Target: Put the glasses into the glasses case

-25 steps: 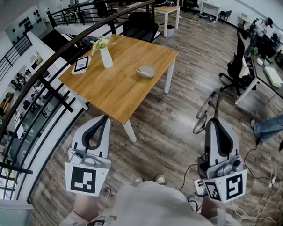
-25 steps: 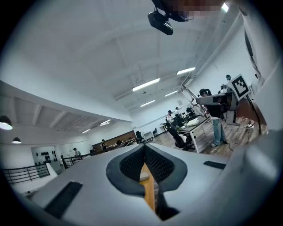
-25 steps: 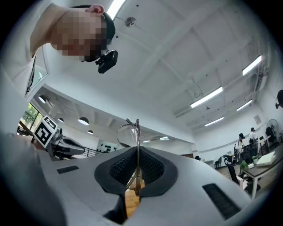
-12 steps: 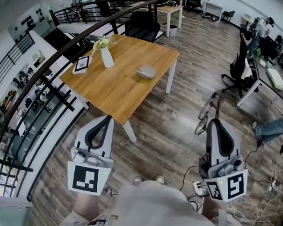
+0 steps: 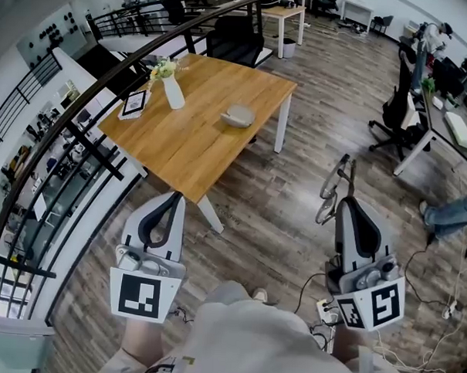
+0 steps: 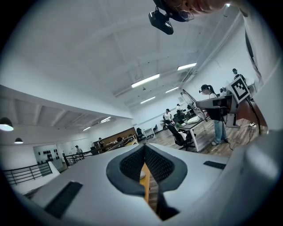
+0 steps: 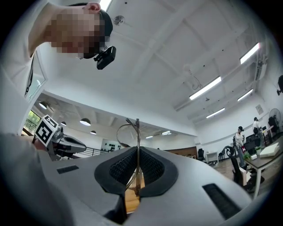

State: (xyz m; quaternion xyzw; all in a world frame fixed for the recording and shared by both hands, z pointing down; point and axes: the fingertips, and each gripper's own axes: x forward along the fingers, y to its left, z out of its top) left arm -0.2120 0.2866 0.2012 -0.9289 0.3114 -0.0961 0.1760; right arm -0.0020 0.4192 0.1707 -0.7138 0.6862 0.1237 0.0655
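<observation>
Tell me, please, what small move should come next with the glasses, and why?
Probably carry the right gripper forward and leftward toward the table: its jaws are shut on the glasses above the floor, while the grey case lies on that table, far from them. The left gripper is shut and empty.

Wooden table (image 5: 197, 134) on white legs sits right beside a curved black railing (image 5: 81, 129), with a white vase (image 5: 174, 96) of flowers and a small framed card (image 5: 134, 105) near its far-left end. Black office chair (image 5: 234, 41) behind it, another one (image 5: 395, 112) off right by a desk (image 5: 436, 137), and cables (image 5: 436, 322) on the plank floor (image 5: 278, 215).
</observation>
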